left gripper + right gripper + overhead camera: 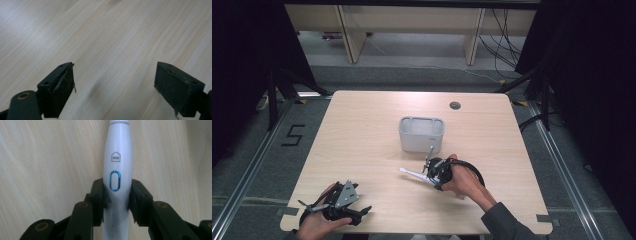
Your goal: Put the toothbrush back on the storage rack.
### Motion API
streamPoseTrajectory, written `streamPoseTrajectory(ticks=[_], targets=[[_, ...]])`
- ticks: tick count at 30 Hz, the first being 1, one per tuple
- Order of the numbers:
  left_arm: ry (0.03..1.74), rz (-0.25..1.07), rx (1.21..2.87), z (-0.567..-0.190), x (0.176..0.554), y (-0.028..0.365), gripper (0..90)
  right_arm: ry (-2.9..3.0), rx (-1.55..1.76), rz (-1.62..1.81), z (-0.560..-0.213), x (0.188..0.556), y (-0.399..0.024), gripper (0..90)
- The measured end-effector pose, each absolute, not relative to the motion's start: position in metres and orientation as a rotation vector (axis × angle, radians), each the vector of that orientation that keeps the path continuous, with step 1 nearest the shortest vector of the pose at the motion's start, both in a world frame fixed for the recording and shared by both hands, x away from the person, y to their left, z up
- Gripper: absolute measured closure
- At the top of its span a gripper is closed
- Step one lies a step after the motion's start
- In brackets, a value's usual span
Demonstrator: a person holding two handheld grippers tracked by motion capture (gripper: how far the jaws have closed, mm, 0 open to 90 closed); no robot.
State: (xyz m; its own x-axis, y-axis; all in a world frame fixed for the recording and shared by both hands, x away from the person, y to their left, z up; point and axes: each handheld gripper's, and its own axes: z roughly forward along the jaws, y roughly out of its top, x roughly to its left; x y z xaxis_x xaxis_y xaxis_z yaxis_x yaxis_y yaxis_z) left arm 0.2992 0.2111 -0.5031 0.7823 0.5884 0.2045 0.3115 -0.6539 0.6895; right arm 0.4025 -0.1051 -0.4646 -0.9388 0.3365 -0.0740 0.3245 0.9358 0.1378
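The white electric toothbrush (117, 165) lies low over the table (362, 135), just in front of the white box (421, 134) at the table's middle. In the high view its long axis runs across the table, the thin head end pointing to the person's left and the thick handle end held in the right gripper (435, 172). In the right gripper view the handle runs straight up between the jaws, which pinch it from both sides just beside an oval button with a blue ring. Above the button sits a small house-shaped mark reading "HUI". The body is smooth, glossy white. The left gripper (113, 87) rests near the table's near-left edge, its jaws spread wide over bare wood
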Motion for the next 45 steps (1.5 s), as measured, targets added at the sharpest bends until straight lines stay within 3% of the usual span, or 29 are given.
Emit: streamPoseTrajectory(ticks=[9,15,45], targets=[[0.667,0.550,2.315,-0.503,0.299,0.211,15.7,2.931,0.555,0.362,-0.448,0.392,-0.119,66.6],[0.667,0.549,2.314,-0.503,0.299,0.211,15.7,2.854,0.608,0.656,-0.436,0.390,-0.136,66.6],[0.671,0.554,2.322,-0.502,0.299,0.212,15.7,2.486,0.778,1.297,-0.405,0.413,-0.170,66.6]])
